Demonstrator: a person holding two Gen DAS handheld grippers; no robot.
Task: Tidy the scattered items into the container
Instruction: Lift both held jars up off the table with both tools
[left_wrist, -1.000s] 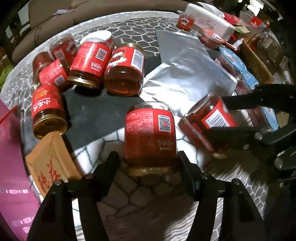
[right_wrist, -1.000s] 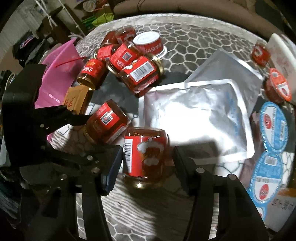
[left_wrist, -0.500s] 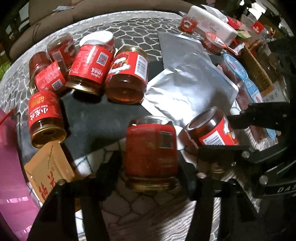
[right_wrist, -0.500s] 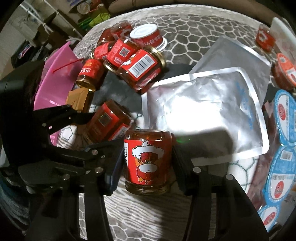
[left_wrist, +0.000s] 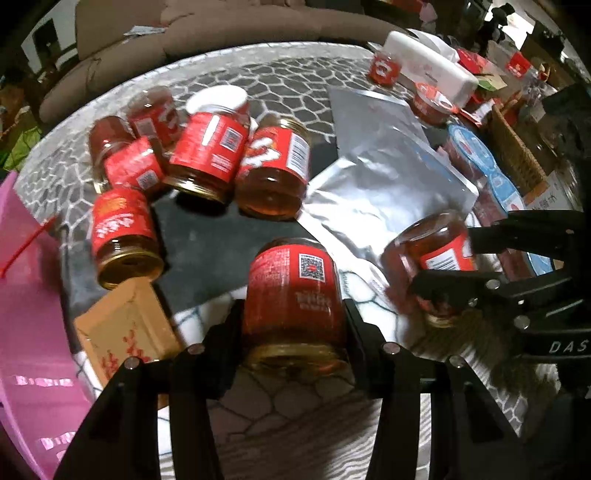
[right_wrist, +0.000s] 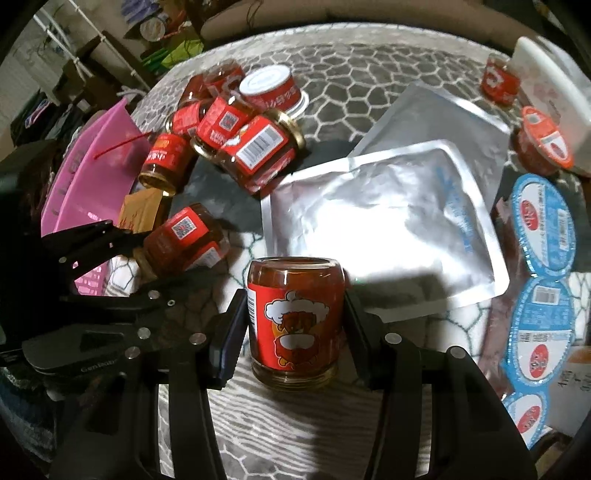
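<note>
Both pairs of jaws have closed in since a second ago, when each stood a little clear of its jar; now each is clamped on glass.

Farthest left lies the pink basket (left_wrist: 26, 306), its rim just beside the table's (left_wrist: 280, 77) near left edge; I take it to be the container. Next to it sits a brown packet (left_wrist: 125, 332), and beyond that a heap of red-labelled jars (left_wrist: 207, 155) on their sides.

Then comes the left gripper (left_wrist: 293, 325), its jaws pressed against both flanks of a lying jar (left_wrist: 293, 295). That jar's long axis runs straight away from the jaws, gold lid towards the camera and base pointing off across the table. Of the two hands, this one is nearer the basket, so its jar probably has the shorter trip: a lift and a swing to the left.

Further right is the right gripper (right_wrist: 295, 325), jaws clamped on the sides of a second jar (right_wrist: 295, 321) that also lies lid-first towards the camera, its cartoon label facing up. The basket lies beyond the left gripper from here, so this hand would have to pass over or behind the other.

Rightmost are two silver pouches (right_wrist: 384, 229), blue-lidded cups (right_wrist: 543, 229) and a white box (right_wrist: 546, 74), none yet tidied.
</note>
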